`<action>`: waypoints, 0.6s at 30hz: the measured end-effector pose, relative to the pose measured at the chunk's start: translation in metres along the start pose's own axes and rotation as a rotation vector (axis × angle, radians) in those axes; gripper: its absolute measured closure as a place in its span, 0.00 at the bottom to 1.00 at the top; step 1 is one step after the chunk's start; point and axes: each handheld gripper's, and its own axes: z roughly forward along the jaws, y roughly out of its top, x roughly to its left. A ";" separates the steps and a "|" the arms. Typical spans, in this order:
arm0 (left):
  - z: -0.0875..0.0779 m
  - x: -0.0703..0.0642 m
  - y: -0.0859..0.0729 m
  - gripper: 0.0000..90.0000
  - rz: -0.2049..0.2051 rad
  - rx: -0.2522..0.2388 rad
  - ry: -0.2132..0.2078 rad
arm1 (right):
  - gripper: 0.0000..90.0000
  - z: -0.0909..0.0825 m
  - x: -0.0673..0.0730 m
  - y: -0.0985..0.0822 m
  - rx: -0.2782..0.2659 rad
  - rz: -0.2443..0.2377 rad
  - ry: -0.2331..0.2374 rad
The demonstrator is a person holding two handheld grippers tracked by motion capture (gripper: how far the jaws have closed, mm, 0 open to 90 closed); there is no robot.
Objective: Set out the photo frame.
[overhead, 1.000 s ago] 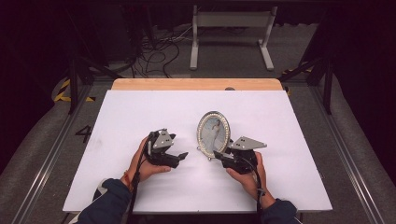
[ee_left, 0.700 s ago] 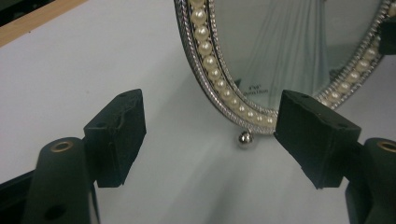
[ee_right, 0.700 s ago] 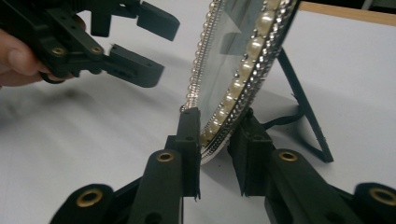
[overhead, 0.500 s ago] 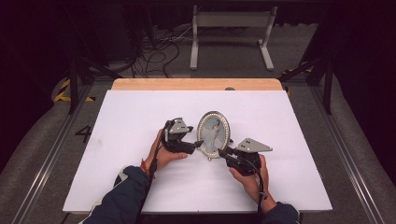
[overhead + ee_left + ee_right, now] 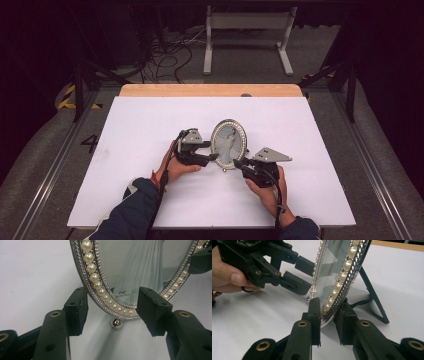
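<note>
Silver frame (image 5: 229, 144) w/ pearl edging, black grippers, white table (image 5: 150, 130).

Thing: oval picture frame (image 5: 229, 143), silver rim set with pearls
Pose: upright on its black back strut
Place: mid desk (image 5: 150, 125), nearer the front edge

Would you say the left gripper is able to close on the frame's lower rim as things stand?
Probably yes: the left gripper already straddles the frame, its jaws have been closing, and nothing sits between. The right gripper clamps the opposite edge.
</note>
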 end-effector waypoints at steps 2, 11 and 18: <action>-0.001 0.001 0.000 0.49 0.004 -0.004 0.001 | 0.84 0.000 0.000 0.000 0.001 -0.005 -0.002; -0.007 0.005 0.003 0.47 -0.049 -0.110 0.078 | 0.79 -0.007 0.003 0.001 -0.022 -0.012 -0.023; -0.003 0.003 0.007 0.55 -0.020 -0.106 0.054 | 0.69 -0.012 0.003 0.000 -0.007 -0.005 -0.037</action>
